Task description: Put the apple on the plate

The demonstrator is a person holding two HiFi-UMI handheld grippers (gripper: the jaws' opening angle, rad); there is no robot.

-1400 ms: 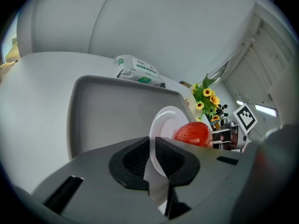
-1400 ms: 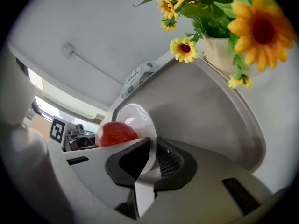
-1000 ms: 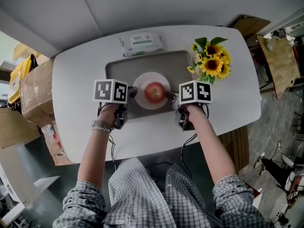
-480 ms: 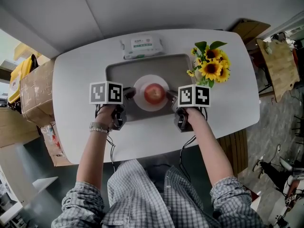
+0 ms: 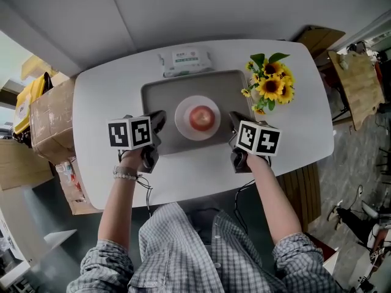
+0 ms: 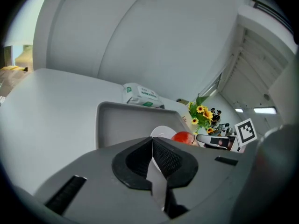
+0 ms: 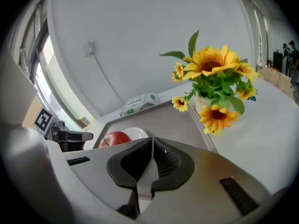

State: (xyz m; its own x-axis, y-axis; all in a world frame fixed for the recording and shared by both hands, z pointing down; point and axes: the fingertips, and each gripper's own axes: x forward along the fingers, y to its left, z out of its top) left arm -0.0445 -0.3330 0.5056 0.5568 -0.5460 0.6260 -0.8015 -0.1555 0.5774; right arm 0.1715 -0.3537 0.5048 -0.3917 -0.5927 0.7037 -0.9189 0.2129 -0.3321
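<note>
Your left gripper [image 6: 152, 144] has its jaws pressed together with nothing between them; they have just been closing. Your right gripper [image 7: 151, 143] is the same, pads meeting on empty air. In the head view both point toward the grey tray [image 5: 160, 95], the left tip over its near left corner and the right tip by its near right edge, with the marker cubes [image 5: 129, 133] just behind the tips.

Between the two grippers, and touched by neither, sits the red apple [image 5: 202, 117]. It rests stem up in the middle of the small white plate [image 5: 182, 127], and the plate stands in the middle of the tray.

The tray lies on the white table [image 5: 293, 133]. Just beyond its far edge lies a pack of wet wipes [image 5: 186, 61], and at its far right corner stands a bunch of sunflowers [image 5: 272, 84] – close beside your right gripper's line of sight. Off the table's left end there is a cardboard box [image 5: 52, 118].
</note>
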